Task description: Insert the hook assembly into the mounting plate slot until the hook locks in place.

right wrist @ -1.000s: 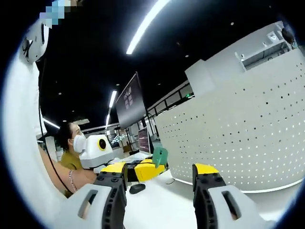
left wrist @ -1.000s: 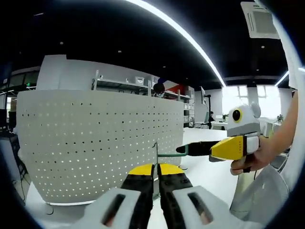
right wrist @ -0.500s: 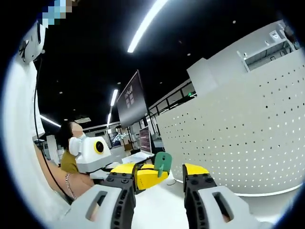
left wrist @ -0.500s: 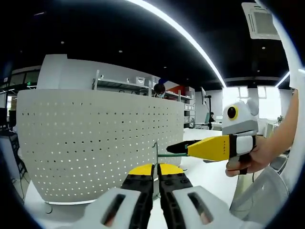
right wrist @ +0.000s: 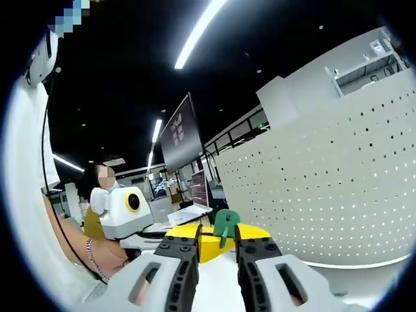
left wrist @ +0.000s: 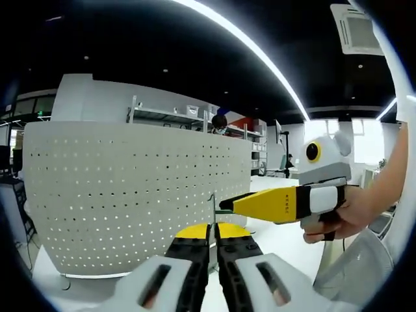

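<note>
My left gripper [left wrist: 212,229] is shut on a thin grey mounting plate [left wrist: 212,207] that stands edge-on above its yellow tips. A green hook assembly [left wrist: 223,211] sticks out of the plate to the right. My right gripper [left wrist: 229,207] reaches in from the right, its yellow jaws tapered together over the green piece. In the right gripper view the green hook assembly [right wrist: 225,223] stands upright between the jaws of my right gripper [right wrist: 218,235], which is shut on it. Just behind it are the yellow jaws of my left gripper [right wrist: 195,233].
A tall curved white perforated wall [left wrist: 130,188] stands close behind the grippers and rises at the right as the perforated wall [right wrist: 325,188]. A white tabletop [left wrist: 286,240] lies below. A person's hand [left wrist: 344,218] holds the right gripper. A hanging monitor [right wrist: 179,136] is at the back.
My right gripper has moved in toward the plate and its jaws have narrowed from wide open onto the green hook. The left gripper has kept still.
</note>
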A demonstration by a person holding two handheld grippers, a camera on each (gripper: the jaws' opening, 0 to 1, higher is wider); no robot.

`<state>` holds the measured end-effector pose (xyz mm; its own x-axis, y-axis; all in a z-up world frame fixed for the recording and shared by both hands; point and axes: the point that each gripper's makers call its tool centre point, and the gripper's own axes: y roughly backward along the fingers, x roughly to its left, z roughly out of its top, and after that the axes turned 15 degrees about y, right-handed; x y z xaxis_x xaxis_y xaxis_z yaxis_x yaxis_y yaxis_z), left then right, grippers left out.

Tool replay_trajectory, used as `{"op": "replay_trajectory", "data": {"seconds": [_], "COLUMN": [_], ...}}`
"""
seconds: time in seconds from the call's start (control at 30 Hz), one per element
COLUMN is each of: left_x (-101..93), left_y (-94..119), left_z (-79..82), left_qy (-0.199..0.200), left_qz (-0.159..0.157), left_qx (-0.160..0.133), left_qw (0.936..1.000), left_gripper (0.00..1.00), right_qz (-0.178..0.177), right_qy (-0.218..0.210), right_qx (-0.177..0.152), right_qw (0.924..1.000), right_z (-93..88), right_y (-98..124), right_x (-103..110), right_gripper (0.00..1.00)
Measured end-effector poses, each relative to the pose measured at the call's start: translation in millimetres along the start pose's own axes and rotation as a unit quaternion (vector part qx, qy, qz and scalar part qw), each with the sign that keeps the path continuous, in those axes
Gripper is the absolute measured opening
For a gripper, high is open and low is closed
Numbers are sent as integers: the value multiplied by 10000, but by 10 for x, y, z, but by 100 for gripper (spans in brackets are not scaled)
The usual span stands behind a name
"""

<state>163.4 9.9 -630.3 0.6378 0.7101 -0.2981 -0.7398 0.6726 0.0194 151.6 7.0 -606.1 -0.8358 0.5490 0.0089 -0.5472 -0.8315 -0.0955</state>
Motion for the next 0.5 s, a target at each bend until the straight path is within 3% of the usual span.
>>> {"op": "replay_trajectory", "data": {"seconds": [0.5], "left_x": [-5], "left_y": [4], "left_z": [1], "left_qy": [34], "left_qz": [6], "left_qx": [-8], "left_qw": [10000], "left_gripper": [2], "right_qz": [-159], "right_qy": [143], "right_qx": [140], "right_qw": [9997], "right_z": [-49], "right_y": [-33], "right_x": [-56], "right_gripper": [3]}}
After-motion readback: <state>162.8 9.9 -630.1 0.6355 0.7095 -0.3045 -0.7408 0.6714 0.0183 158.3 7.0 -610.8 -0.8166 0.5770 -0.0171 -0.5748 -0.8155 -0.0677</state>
